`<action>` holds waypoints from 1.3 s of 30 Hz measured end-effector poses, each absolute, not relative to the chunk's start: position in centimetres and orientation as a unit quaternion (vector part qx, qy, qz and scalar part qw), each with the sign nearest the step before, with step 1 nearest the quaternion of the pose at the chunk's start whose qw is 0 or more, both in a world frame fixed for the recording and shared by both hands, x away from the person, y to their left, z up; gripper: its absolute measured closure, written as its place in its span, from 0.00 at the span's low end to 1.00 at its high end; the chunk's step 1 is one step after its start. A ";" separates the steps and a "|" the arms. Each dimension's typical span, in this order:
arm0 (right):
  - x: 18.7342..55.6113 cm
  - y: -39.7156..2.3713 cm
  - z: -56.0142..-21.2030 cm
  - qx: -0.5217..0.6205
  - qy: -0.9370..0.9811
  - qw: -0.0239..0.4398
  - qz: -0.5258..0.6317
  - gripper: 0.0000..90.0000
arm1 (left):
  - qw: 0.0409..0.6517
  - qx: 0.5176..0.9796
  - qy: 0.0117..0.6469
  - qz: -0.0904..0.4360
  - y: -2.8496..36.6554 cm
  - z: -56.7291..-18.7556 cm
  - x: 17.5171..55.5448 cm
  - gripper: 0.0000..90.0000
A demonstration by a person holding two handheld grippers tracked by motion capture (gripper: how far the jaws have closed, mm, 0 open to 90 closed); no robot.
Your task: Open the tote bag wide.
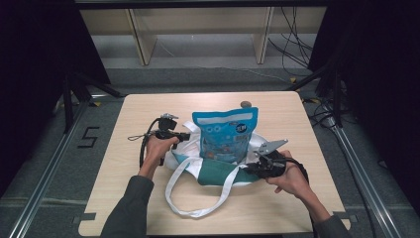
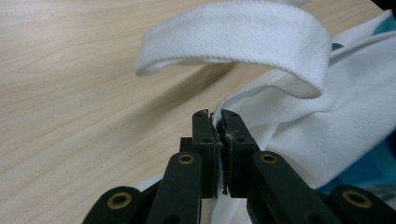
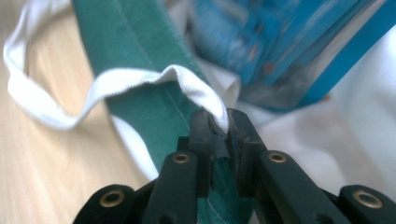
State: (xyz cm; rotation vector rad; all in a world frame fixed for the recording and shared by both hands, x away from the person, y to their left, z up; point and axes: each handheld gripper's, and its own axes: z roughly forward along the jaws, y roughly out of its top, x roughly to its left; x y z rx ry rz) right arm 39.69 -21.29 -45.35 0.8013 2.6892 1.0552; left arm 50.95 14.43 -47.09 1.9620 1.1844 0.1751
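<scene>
A white and green tote bag [image 1: 218,173] lies open on the wooden table [image 1: 148,106], and a blue snack pouch [image 1: 225,134] stands upright in its mouth. My left gripper [image 1: 187,136] is shut on the bag's white rim [image 2: 280,135] at the left side; a white handle strap [image 2: 243,42] arches just beyond it. My right gripper [image 1: 250,168] is shut on the green rim [image 3: 154,60] at the right, where a white strap [image 3: 196,88] joins it. The blue pouch [image 3: 280,42] shows blurred behind.
The bag's other white handle [image 1: 190,196] loops toward the table's near edge. A small round object [image 1: 245,104] sits behind the pouch. Bare tabletop lies left, right and behind the bag. Cables [image 1: 292,47] trail on the floor beyond.
</scene>
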 end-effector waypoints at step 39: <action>45.5 -25.8 -43.6 0.381 0.836 0.141 0.368 0.93 | 0.431 0.834 0.343 0.038 12.0 -45.2 41.7 0.60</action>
